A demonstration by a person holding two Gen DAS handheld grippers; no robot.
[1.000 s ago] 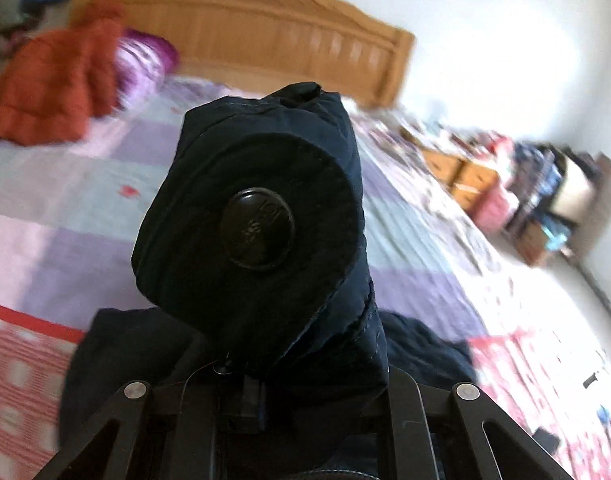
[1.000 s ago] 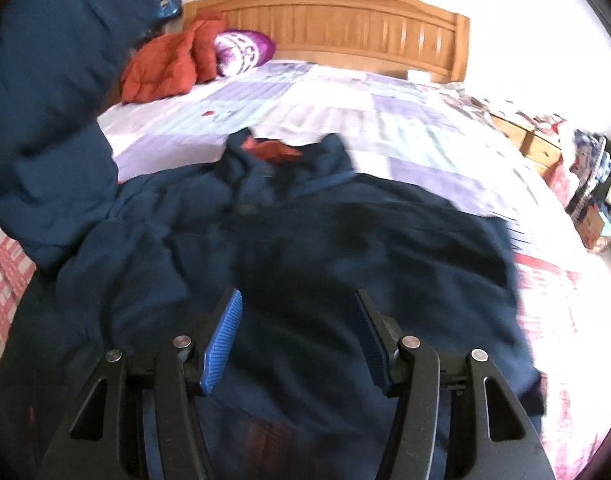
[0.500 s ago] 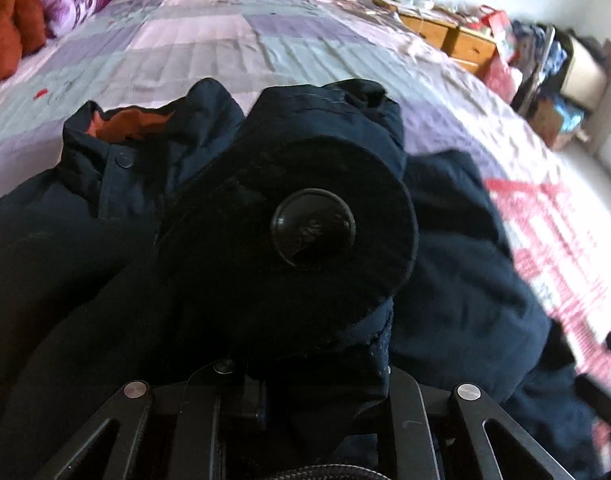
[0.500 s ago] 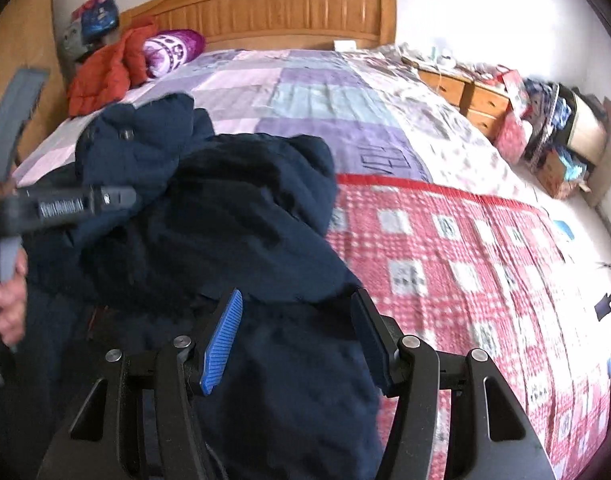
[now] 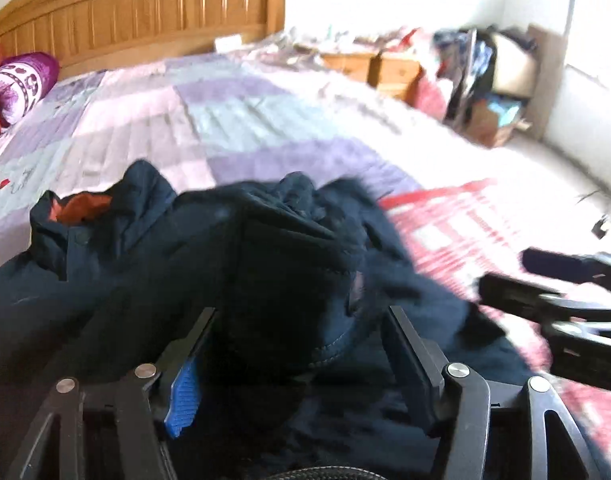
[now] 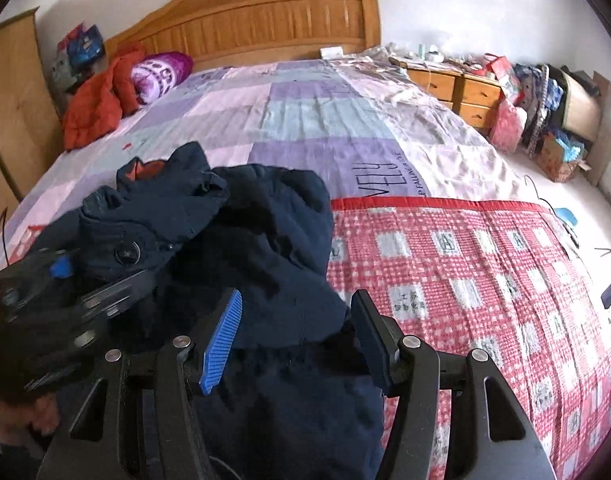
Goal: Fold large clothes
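A large dark navy jacket [image 6: 265,240] with an orange lining at the collar [image 5: 81,208] lies bunched on the bed. Its buttoned sleeve cuff [image 6: 125,252] lies folded across the body. My left gripper [image 5: 297,316] is open, its jaws spread wide around the cuff fabric [image 5: 289,264] that rests between them. It also shows at the left of the right wrist view [image 6: 65,292]. My right gripper [image 6: 297,312] is open and empty, hovering over the jacket's right part. It shows blurred at the right edge of the left wrist view [image 5: 561,300].
The bed has a purple and grey patchwork sheet [image 6: 305,120] and a red checked quilt [image 6: 465,264]. A red coat [image 6: 101,100] and a purple pillow [image 6: 161,72] lie by the wooden headboard [image 6: 265,20]. Wooden drawers [image 6: 453,88] and clutter stand at the right.
My left gripper has opened and let go of the sleeve cuff, which now lies on the jacket. My right gripper stays open over the jacket.
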